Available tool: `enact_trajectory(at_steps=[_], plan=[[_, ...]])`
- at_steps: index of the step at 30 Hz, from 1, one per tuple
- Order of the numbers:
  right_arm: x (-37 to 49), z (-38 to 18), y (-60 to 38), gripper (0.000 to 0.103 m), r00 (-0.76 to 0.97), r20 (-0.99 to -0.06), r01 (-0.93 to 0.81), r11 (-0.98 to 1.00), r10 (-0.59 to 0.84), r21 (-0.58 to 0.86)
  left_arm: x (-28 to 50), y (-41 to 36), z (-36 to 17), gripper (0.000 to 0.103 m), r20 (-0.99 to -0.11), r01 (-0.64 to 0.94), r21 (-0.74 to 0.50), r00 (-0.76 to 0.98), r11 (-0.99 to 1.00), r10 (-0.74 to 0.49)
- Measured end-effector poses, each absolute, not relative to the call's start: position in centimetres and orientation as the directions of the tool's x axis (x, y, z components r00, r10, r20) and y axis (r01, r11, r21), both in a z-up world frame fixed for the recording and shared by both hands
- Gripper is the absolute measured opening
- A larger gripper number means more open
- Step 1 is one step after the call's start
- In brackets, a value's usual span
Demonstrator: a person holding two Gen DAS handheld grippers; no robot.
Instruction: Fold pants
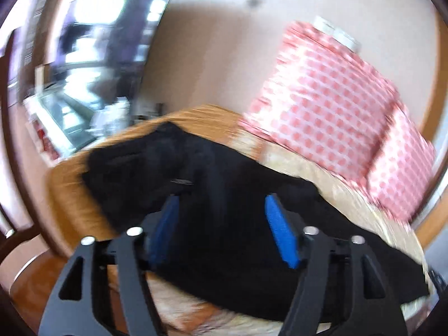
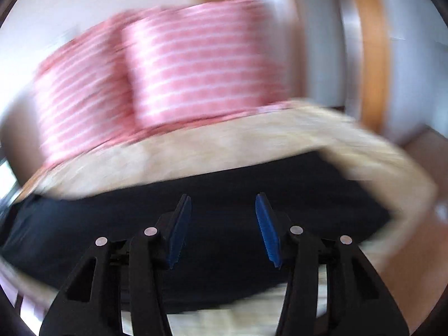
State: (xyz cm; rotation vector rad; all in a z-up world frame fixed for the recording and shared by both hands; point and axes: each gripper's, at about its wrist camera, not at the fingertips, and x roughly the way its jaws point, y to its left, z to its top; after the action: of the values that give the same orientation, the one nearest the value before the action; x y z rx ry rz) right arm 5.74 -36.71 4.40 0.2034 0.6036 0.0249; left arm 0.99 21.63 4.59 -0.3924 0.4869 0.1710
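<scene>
Left wrist and right wrist: tongs gaped over black pants

Both views were blurred. The pants lay spread on a beige-covered bed, under and ahead of the left tongs and right tongs. Both gaped wide, gripping nothing.

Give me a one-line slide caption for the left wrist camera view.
Open left gripper above black pants spread on a beige-covered bed, pink patterned pillows behind.
</scene>
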Motion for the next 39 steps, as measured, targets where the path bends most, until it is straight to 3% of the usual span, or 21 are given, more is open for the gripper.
enact_trajectory(at_steps=[4, 7, 12, 18, 21, 24, 29, 34, 37, 38, 39], plan=[[7.6, 2.3, -30.4, 0.05, 0.766, -0.602, -0.146, 0.973, 0.224, 0.178, 4.0, 17.7, 2.6, 0.073, -0.572, -0.147, -0.262, 0.82, 0.954, -0.031], [6.9, 0.6, -28.9, 0.05, 0.725, -0.647, -0.194, 0.971, 0.236, 0.137, 4.4, 16.6, 0.9, 0.072, -0.627, -0.125, -0.232, 0.778, 0.965, -0.05], [4.7, 1.4, -29.0, 0.051, 0.696, -0.675, -0.257, 0.963, 0.244, 0.083, 2.9, 15.7, 0.0, 0.076, -0.614, -0.088, -0.136, 0.789, 0.987, -0.014], [10.3, 7.3, -24.9, 0.051, 0.633, -0.587, -0.473, 0.852, 0.505, 0.223, 3.1, 12.0, 1.4, 0.09, -0.575, 0.076, -0.343, 0.772, 0.936, -0.273], [15.6, 9.0, -19.1, 0.05, 0.519, -0.596, -0.618, 0.75, 0.613, 0.234, 3.6, 9.2, 1.1, 0.094, -0.572, 0.125, -0.3, 0.77, 0.946, -0.283], [19.9, 8.2, -13.9, 0.049, 0.447, -0.66, -0.673, 0.713, 0.604, 0.197, 4.3, 7.8, 0.0, 0.096, -0.623, 0.104, -0.245, 0.745, 0.964, -0.239], [24.5, 5.2, -7.5, 0.038, 0.337, -0.748, -0.717, 0.67, 0.572, 0.19, 3.4, 6.9, -0.6, 0.097, -0.623, 0.116, -0.166, 0.758, 0.979, -0.195], [25.8, 3.4, -5.4, 0.036, 0.288, -0.784, -0.735, 0.651, 0.55, 0.186, 3.5, 7.4, -0.5, 0.1, -0.612, 0.132, -0.216, 0.754, 0.967, -0.24], [25.6, 2.7, -5.5, 0.024, 0.275, -0.802, -0.745, 0.645, 0.53, 0.171, 3.5, 7.2, -0.5, 0.101, -0.609, 0.135, -0.226, 0.753, 0.965, -0.249], [25.4, 2.4, -5.6, 0.011, 0.27, -0.807, -0.748, 0.642, 0.525, 0.167, 3.6, 7.1, -0.5, 0.101, -0.609, 0.137, -0.222, 0.754, 0.966, -0.246], [25.2, 2.3, -5.8, 0.005, 0.271, -0.81, -0.749, 0.643, 0.52, 0.161, 3.4, 7.0, -0.5, 0.101, -0.608, 0.139, -0.216, 0.755, 0.967, -0.244]])
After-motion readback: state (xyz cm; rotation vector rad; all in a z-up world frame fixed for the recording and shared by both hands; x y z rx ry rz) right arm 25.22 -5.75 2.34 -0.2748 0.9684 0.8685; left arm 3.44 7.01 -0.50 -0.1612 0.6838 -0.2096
